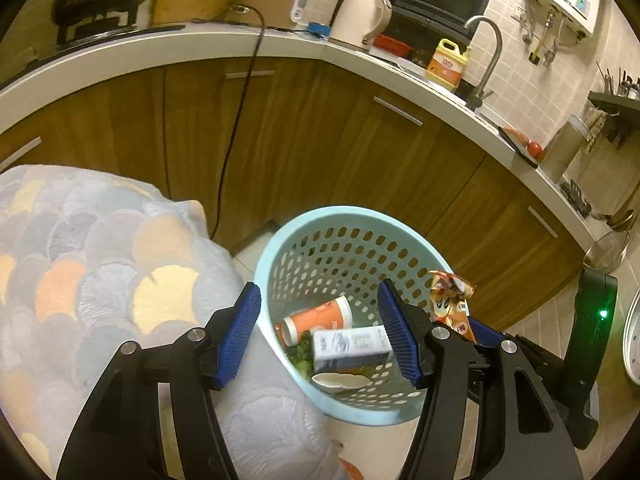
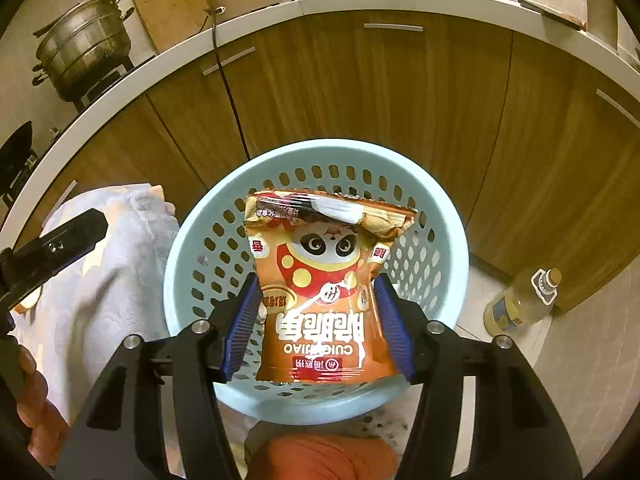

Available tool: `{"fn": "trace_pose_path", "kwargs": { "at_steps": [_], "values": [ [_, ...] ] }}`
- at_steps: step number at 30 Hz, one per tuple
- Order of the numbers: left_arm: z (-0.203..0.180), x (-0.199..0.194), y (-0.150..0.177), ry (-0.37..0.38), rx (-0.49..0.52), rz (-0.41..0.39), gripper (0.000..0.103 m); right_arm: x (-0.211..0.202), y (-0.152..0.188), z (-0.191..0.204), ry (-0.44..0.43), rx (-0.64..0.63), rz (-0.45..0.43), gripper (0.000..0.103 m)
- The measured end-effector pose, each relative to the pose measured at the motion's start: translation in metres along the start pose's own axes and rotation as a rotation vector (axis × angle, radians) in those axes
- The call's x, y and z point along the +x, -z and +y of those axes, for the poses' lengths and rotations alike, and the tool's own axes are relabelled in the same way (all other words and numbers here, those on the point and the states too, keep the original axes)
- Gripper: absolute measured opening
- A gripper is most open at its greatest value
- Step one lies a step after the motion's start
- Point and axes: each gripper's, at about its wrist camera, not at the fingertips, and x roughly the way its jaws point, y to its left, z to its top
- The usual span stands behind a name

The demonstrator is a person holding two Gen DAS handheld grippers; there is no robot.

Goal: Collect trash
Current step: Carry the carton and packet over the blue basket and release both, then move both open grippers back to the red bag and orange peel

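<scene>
A light blue perforated basket [image 1: 280,256] [image 2: 180,248] stands on the floor by the wooden cabinets. In it lie an orange cup [image 1: 316,318], a white carton [image 1: 350,348], a white dish [image 1: 340,382] and green scraps. My right gripper [image 2: 318,322] is shut on an orange snack bag with a panda [image 2: 324,280] and holds it above the basket's mouth. The bag also shows in the left wrist view [image 1: 452,300] at the basket's right rim. My left gripper [image 1: 320,332] is open and empty, above the basket's near left edge.
A cloth with a scale pattern [image 1: 100,280] [image 2: 112,264] covers a surface left of the basket. A plastic bottle [image 2: 520,300] lies on the floor to the right. A black cable [image 1: 240,112] hangs down the cabinet. The countertop [image 1: 200,44] holds pots, a kettle and a sink.
</scene>
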Motion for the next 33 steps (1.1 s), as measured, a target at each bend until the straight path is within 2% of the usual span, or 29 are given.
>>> {"fn": "trace_pose_path", "kwargs": {
  "at_steps": [1, 5, 13, 16, 22, 25, 33],
  "values": [
    [0.001, -0.002, 0.001, -0.001, -0.002, 0.000, 0.059, -0.001, 0.000, 0.000, 0.000, -0.002, -0.001, 0.056],
    [0.007, -0.010, 0.005, -0.008, -0.011, -0.007, 0.059, -0.003, 0.001, 0.005, -0.002, -0.010, -0.002, 0.070],
    [0.020, -0.032, 0.007, -0.023, -0.031, -0.039, 0.059, -0.010, 0.000, 0.008, -0.041, 0.012, 0.002, 0.071],
    [0.027, -0.044, 0.009, -0.026, -0.046, -0.059, 0.059, -0.017, 0.000, 0.021, -0.070, -0.007, -0.012, 0.071],
    [0.048, -0.081, 0.012, -0.059, -0.073, -0.127, 0.059, -0.040, 0.002, 0.080, -0.131, -0.135, -0.072, 0.071],
    [0.067, -0.105, 0.013, -0.085, -0.106, -0.166, 0.059, -0.050, 0.007, 0.124, -0.176, -0.225, -0.096, 0.071],
    [0.140, -0.173, 0.021, -0.199, -0.228, -0.266, 0.059, -0.045, 0.032, 0.224, -0.252, -0.384, -0.080, 0.070]
  ]
}}
